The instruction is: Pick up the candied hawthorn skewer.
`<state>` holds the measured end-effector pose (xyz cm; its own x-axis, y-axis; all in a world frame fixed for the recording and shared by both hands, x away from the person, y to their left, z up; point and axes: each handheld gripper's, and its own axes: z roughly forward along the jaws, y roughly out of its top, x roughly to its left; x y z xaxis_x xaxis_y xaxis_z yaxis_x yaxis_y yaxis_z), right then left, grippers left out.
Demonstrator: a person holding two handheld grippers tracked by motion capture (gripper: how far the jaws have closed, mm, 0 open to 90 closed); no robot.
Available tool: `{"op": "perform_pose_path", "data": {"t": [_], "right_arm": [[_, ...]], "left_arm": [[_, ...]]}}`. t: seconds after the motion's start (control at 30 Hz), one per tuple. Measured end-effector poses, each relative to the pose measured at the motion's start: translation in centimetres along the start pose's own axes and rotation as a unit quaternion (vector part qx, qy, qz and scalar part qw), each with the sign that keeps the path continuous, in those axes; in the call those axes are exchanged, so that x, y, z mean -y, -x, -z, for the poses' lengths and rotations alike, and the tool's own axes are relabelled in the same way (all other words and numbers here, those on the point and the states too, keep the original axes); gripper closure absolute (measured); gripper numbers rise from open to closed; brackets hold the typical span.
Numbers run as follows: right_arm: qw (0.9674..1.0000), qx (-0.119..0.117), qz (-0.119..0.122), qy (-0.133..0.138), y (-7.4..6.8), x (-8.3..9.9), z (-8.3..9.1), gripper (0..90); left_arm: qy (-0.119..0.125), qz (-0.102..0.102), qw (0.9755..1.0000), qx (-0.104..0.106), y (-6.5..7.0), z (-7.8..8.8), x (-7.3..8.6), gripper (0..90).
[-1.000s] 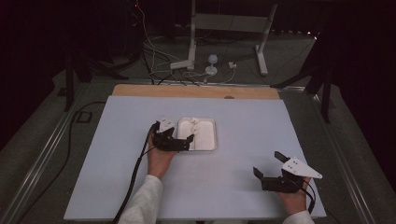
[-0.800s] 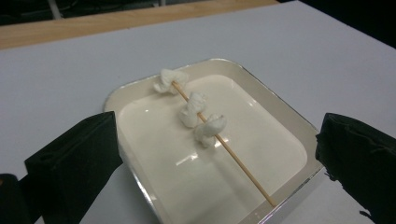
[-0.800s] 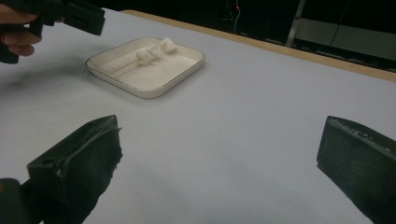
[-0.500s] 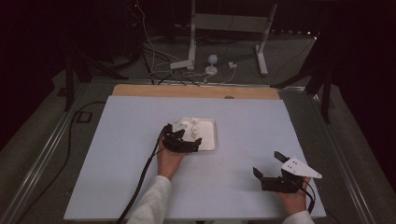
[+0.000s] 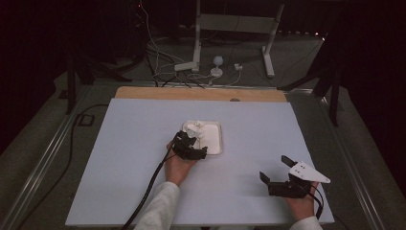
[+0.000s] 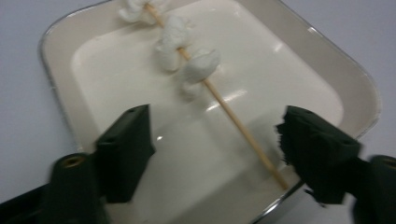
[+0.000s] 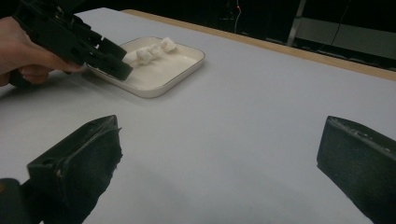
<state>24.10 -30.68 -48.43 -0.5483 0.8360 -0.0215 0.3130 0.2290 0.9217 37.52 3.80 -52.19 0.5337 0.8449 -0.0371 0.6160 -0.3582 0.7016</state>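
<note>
**Reaching for the marshmallow stick**

A stick of marshmallows [image 6: 187,51] lies in a white tray [image 5: 214,142] near the middle of the table [image 5: 119,158]. The left hand-held gripper [image 6: 217,142] hangs over it, jaws apart. I think it must close on the bare stick next. The right hand-held gripper [image 5: 276,173] waits wide apart near the right front corner. The room is dark, with cables on the floor.
</note>
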Motion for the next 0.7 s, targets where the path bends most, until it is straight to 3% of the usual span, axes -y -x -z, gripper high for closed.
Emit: {"op": "perform_pose_path", "data": {"t": [0.17, 0.33, 0.47, 0.57, 0.7], "right_arm": [[1.0, -0.001, 0.0, -0.001, 0.0, 0.0, 0.0, 0.0], [1.0, -0.002, 0.001, -0.002, -0.1, 0.0, -0.1, 0.0], [1.0, -0.003, 0.001, -0.002, -0.1, 0.0, -0.1, 0.0], [1.0, -0.004, 0.001, -0.003, -0.1, 0.0, -0.1, 0.0], [1.0, -0.005, 0.002, -0.004, -0.1, 0.0, -0.1, 0.0]], "left_arm": [[-0.018, 0.003, 0.9998, -0.009, -0.6, 0.6, -0.2, 55.8], [-0.029, 0.025, 0.9993, -0.001, -1.4, 0.9, -0.3, 71.7], [-0.038, 0.048, 0.9981, 0.005, -1.9, 1.0, -0.4, 83.1], [-0.042, 0.063, 0.9971, 0.008, -2.1, 1.0, -0.5, 85.6], [-0.047, 0.065, 0.9966, 0.016, -2.4, 1.1, -0.5, 89.9]]}}
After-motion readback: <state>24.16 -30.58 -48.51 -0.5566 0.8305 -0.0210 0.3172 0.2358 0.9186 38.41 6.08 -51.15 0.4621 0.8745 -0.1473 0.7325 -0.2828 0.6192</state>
